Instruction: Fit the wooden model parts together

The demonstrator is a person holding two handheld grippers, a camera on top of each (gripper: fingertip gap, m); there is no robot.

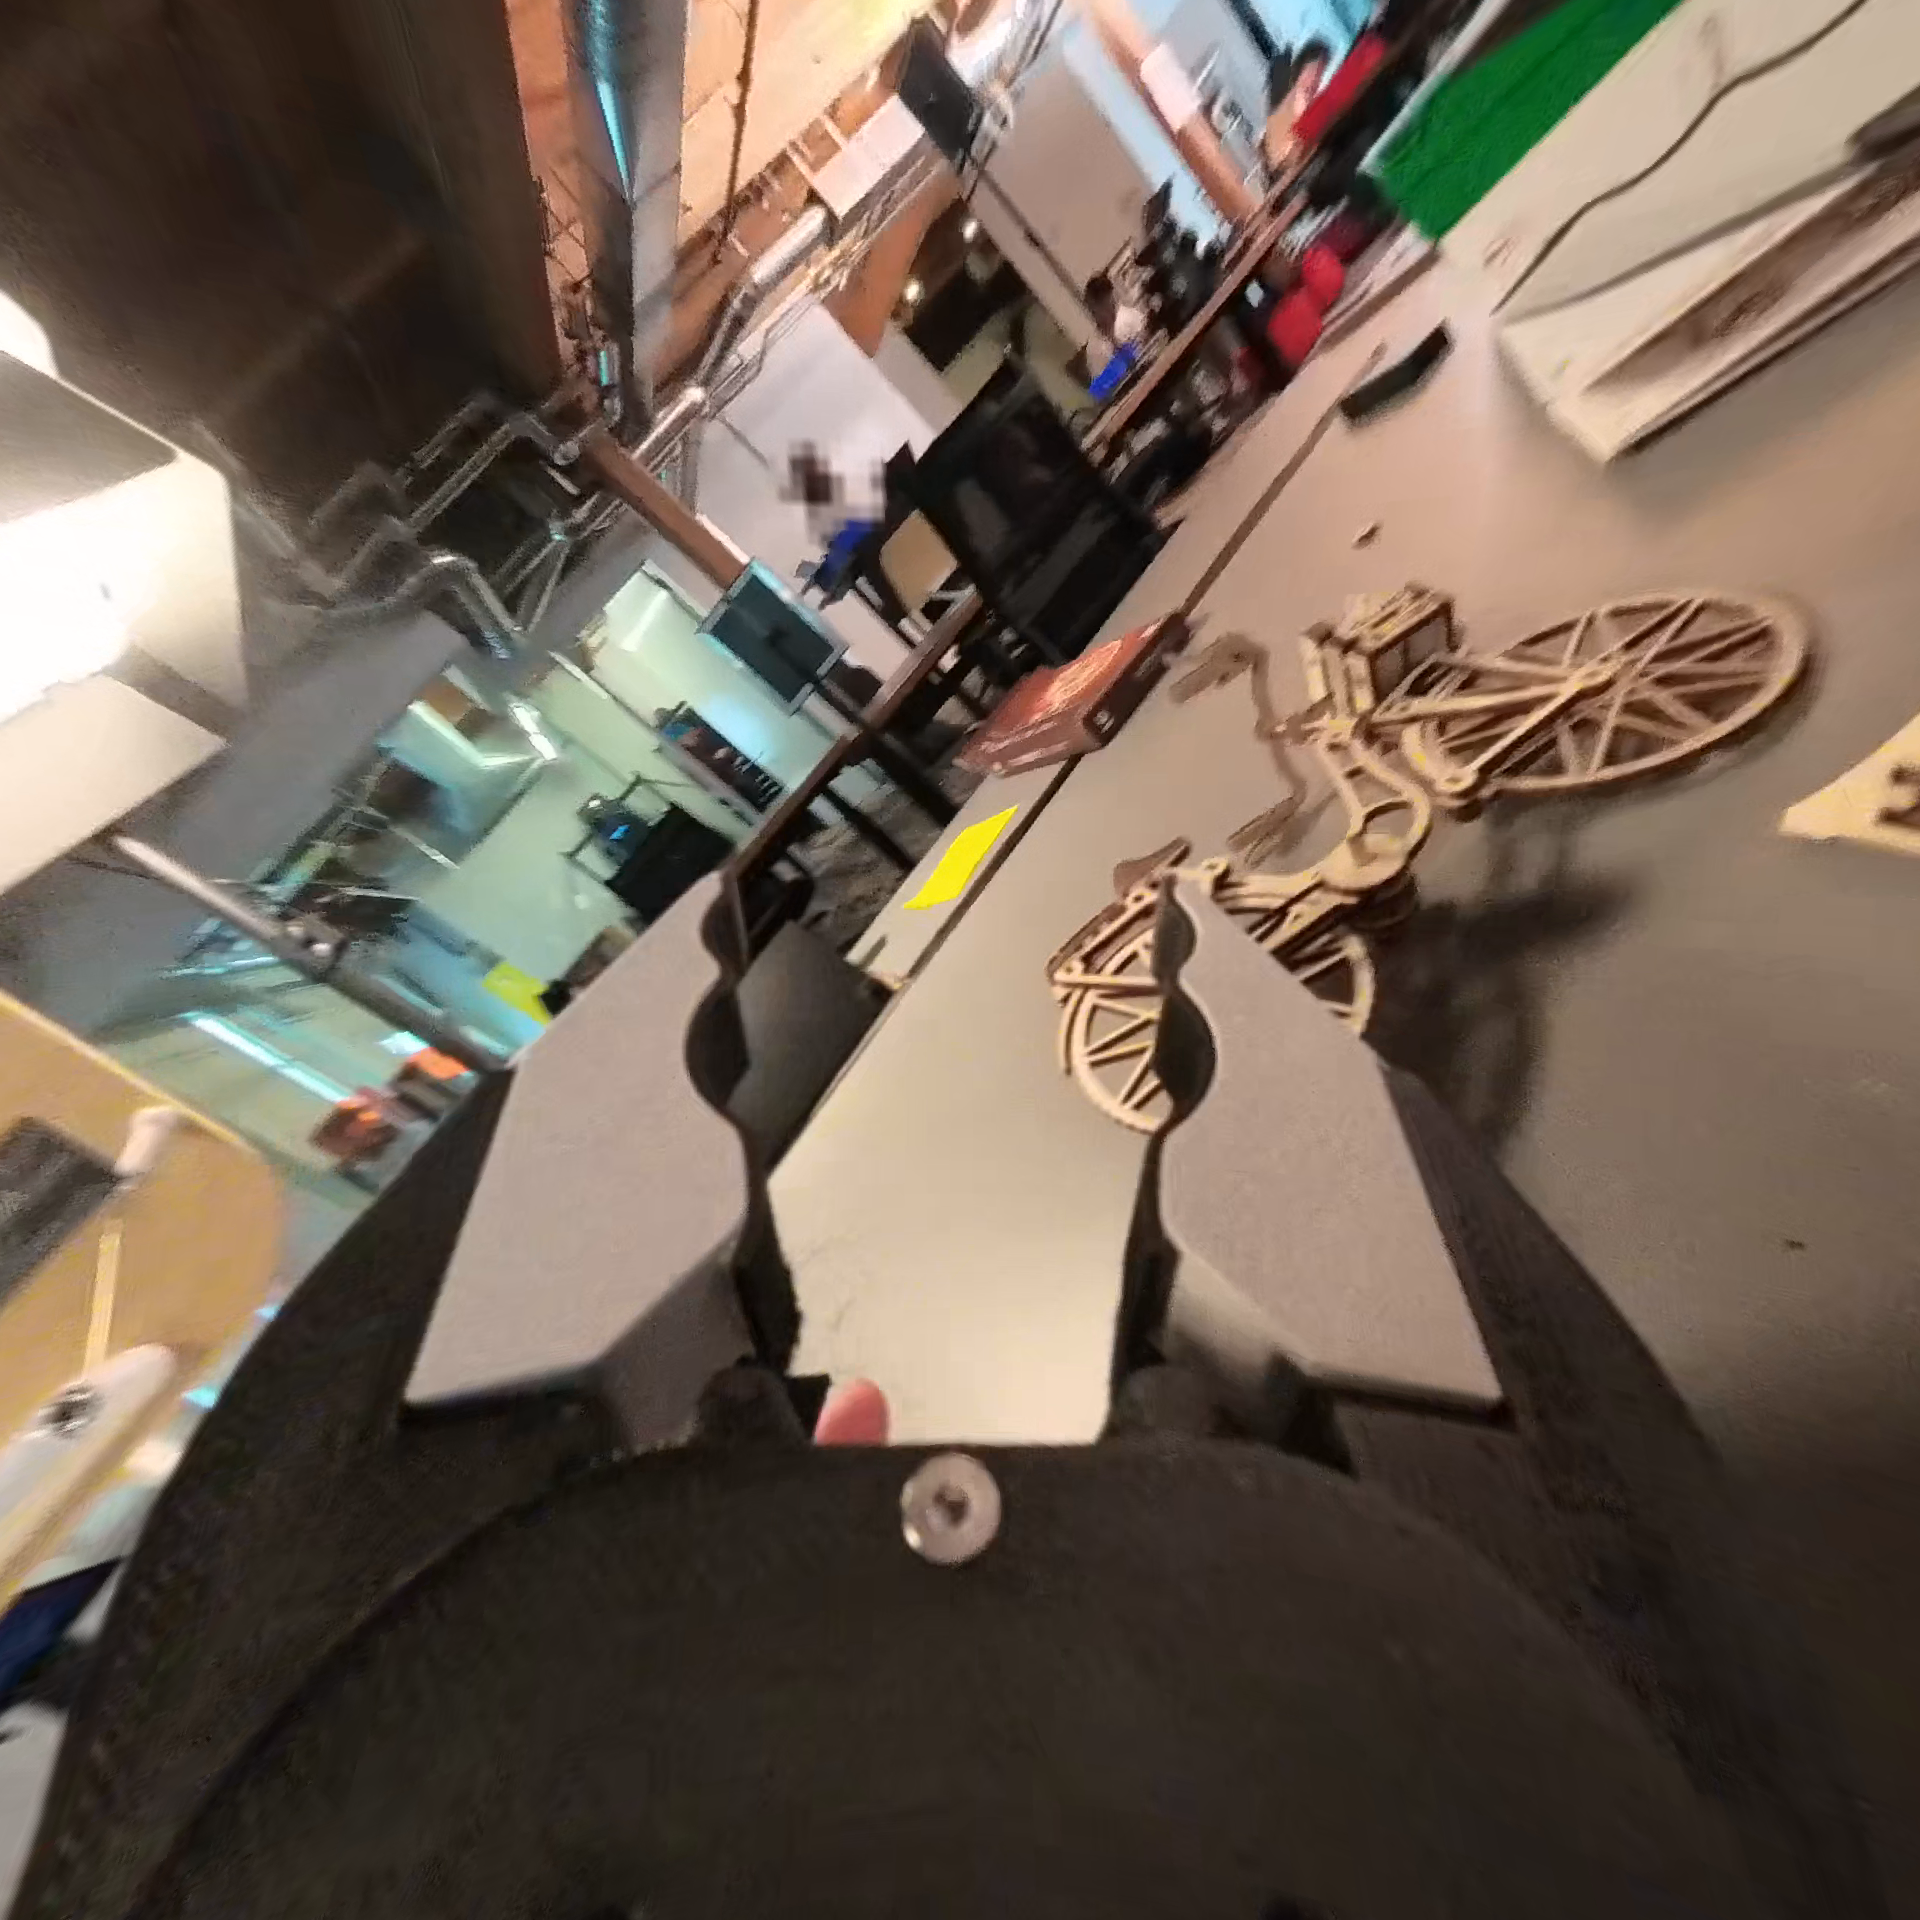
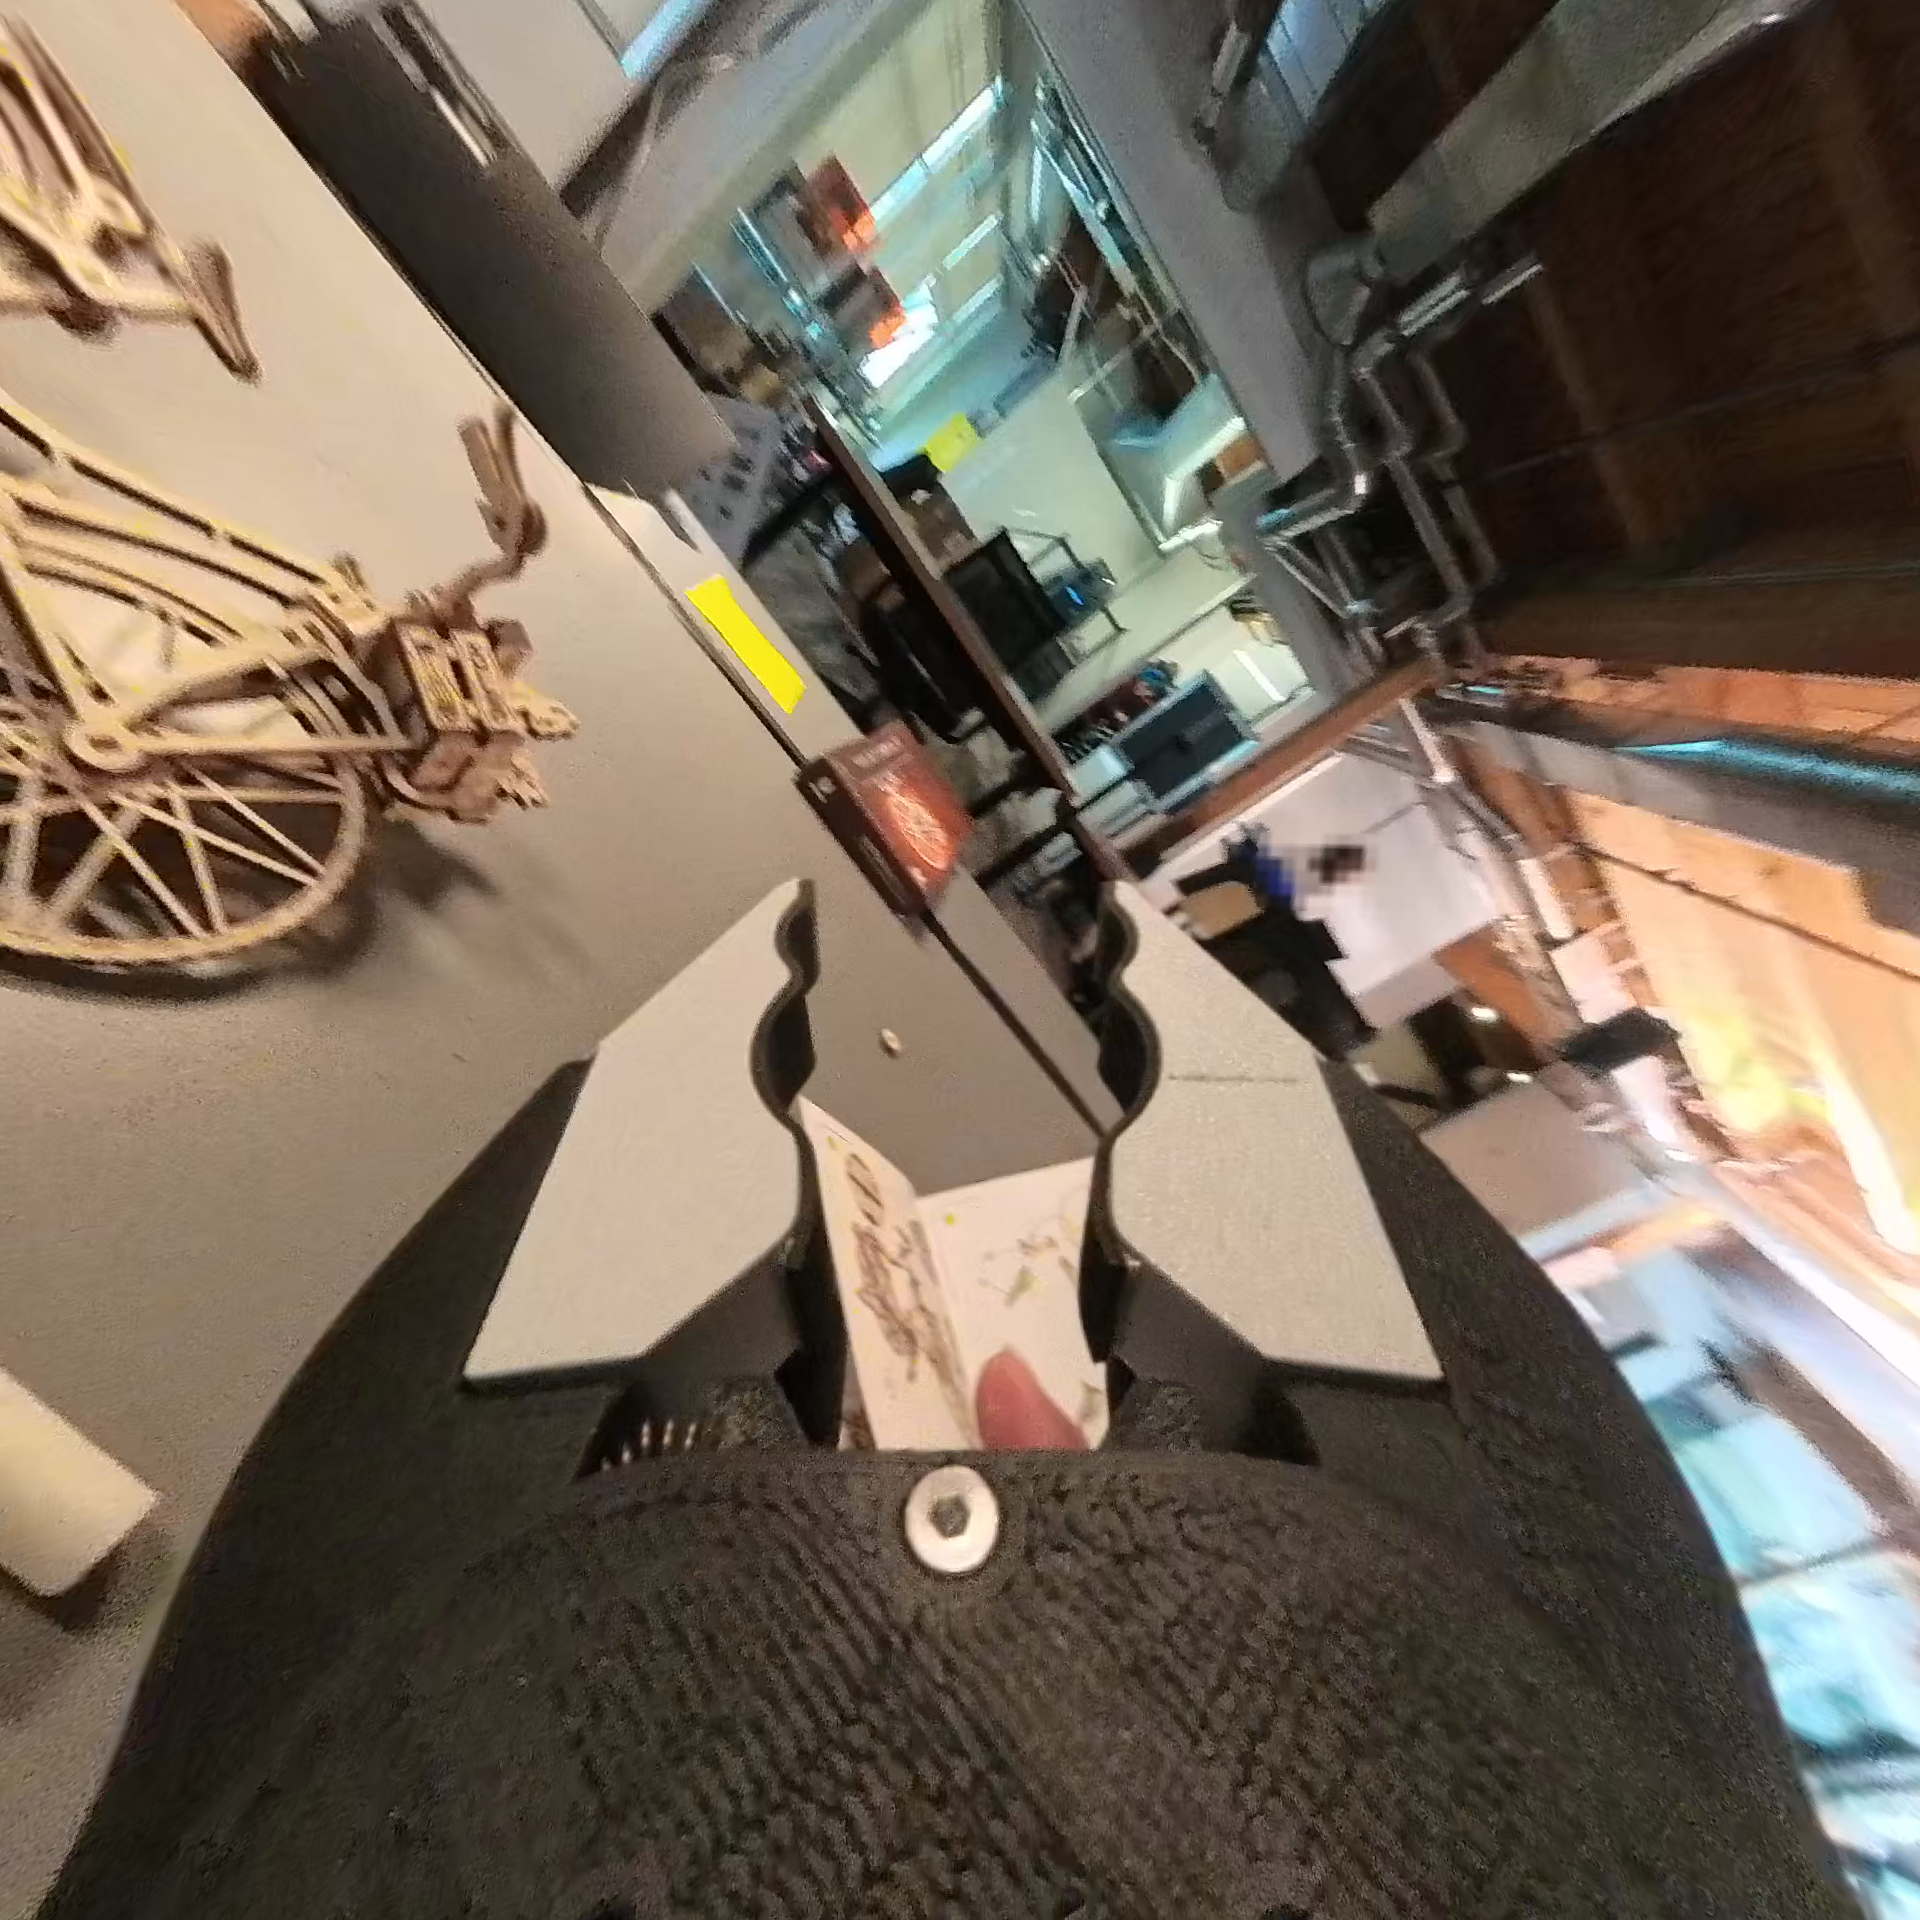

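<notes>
The right finger of the left tongs (image 1: 948, 894) is covering part of the wooden bicycle model's (image 1: 1455, 769) small wheel. In the right wrist view the picture's left edge is cutting off this model (image 2: 208, 727). Motion blur is smearing its spokes, and the room beyond the counter's (image 1: 1558, 1091) far edge.

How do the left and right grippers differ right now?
The left gripper points at the wooden bicycle, with one wheel showing between its fingers; the right gripper points past the table edge, and the bicycle lies off to one side. Low between the right gripper's fingers lies a printed booklet; between the left's only bare table shows. Both are open and empty.
</notes>
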